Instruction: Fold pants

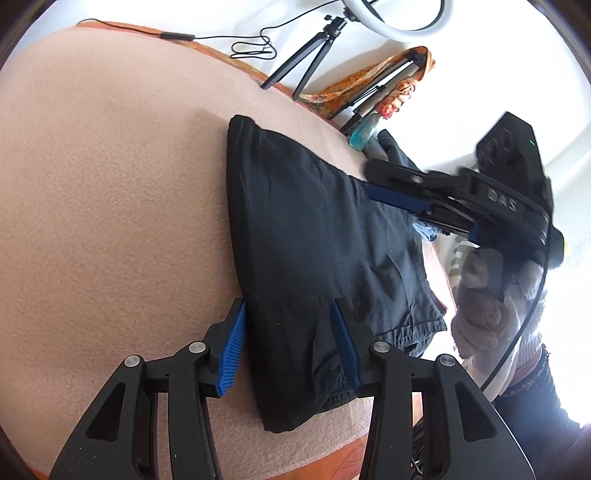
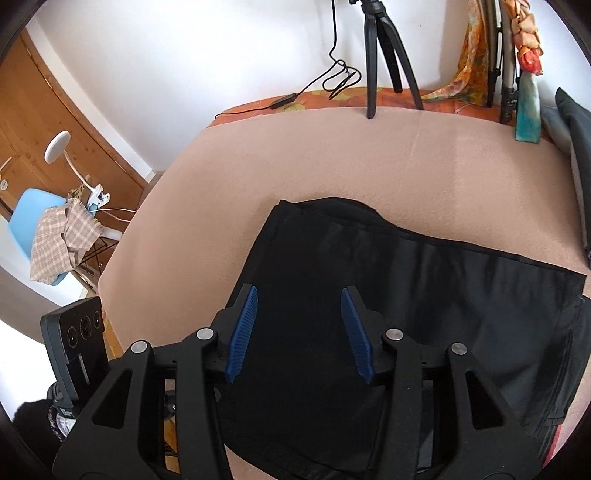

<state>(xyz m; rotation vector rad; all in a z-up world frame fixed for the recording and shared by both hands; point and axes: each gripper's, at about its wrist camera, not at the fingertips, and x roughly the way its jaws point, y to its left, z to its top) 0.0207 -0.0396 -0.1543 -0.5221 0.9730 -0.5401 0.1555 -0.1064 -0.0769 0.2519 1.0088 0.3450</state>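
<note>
Here the folded pants (image 1: 314, 236) lay lengthwise ahead of my left gripper (image 1: 288, 347), which gaped empty astride their near edge; my right gripper (image 2: 299, 332), equally wide, probably hovered above.

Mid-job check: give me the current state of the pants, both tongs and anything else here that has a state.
Pants: folded into a compact stack, lying flat on the blanket.
Left tongs: open, fingers straddling the pants' near edge.
Right tongs: open, over the pants, holding nothing.
Blanket: spread flat.
Ring light: on its tripod; lit or not unclear.
</note>
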